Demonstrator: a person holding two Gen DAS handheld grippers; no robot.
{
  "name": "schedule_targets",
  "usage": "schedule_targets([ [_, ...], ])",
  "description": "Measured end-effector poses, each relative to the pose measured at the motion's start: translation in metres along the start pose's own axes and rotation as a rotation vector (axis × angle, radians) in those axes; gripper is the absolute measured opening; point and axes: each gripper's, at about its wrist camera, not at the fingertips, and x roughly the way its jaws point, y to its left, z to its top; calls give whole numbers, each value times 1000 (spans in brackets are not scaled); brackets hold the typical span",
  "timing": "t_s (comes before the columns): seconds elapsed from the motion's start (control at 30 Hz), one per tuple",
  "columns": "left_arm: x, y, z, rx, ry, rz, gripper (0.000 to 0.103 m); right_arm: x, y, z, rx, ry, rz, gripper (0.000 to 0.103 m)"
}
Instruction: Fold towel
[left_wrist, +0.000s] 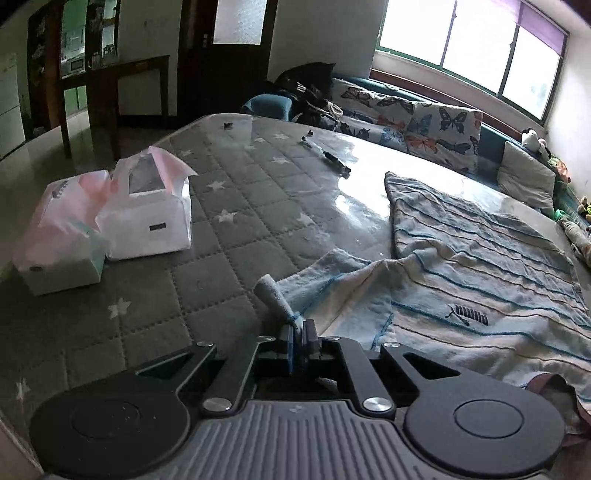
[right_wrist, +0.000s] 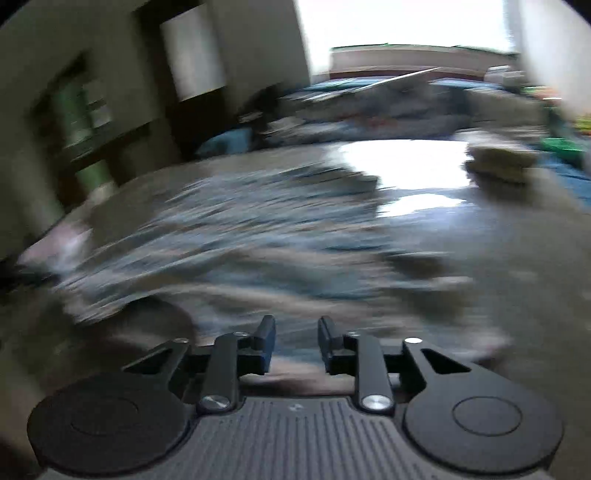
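A white towel (left_wrist: 480, 266) with blue stripes lies spread and rumpled on the grey quilted table cover (left_wrist: 229, 236). My left gripper (left_wrist: 300, 330) is shut on the towel's near left corner, and a rolled tip of cloth sticks up past its fingers. The right wrist view is heavily blurred by motion. There the towel (right_wrist: 258, 236) shows as a blue and white smear ahead. My right gripper (right_wrist: 296, 332) stands open just above the towel's near edge, with nothing between its fingers.
Two tissue boxes in white plastic bags (left_wrist: 107, 221) sit at the left of the table. A dark pen-like object (left_wrist: 327, 157) lies at the far side. A sofa with butterfly cushions (left_wrist: 424, 125) runs behind the table under a window.
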Motion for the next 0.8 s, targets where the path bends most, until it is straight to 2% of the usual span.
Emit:
schedule_targets([
  [0.1, -3, 4, -1, -3, -4, 5, 5, 18, 33, 0, -103, 55, 120, 31],
  [0.2, -4, 6, -1, -5, -8, 5, 5, 34, 67, -5, -200, 100, 160, 34],
  [0.33, -5, 10, -2, -7, -13, 7, 5, 56, 89, -15, -331, 122, 39, 31],
  [0.37, -4, 11, -2, -7, -12, 8, 4, 59, 89, -20, -344, 134, 19, 17],
  [0.43, -2, 12, -2, -8, -11, 10, 3, 60, 91, -21, -339, 142, 16, 10],
  [0.47, -2, 13, -2, -8, -11, 10, 3, 58, 90, -21, -333, 144, 22, 3],
  [0.57, -7, 13, -2, 3, -16, 12, 2, 37, 90, -23, -335, 170, 75, 2],
  [0.7, -4, 17, -3, 10, 17, 33, 3, 27, 89, -31, -334, 254, 161, 4],
  [0.8, -5, 18, 0, 9, 22, 46, 8, 19, 78, -20, -276, 251, 211, 12],
])
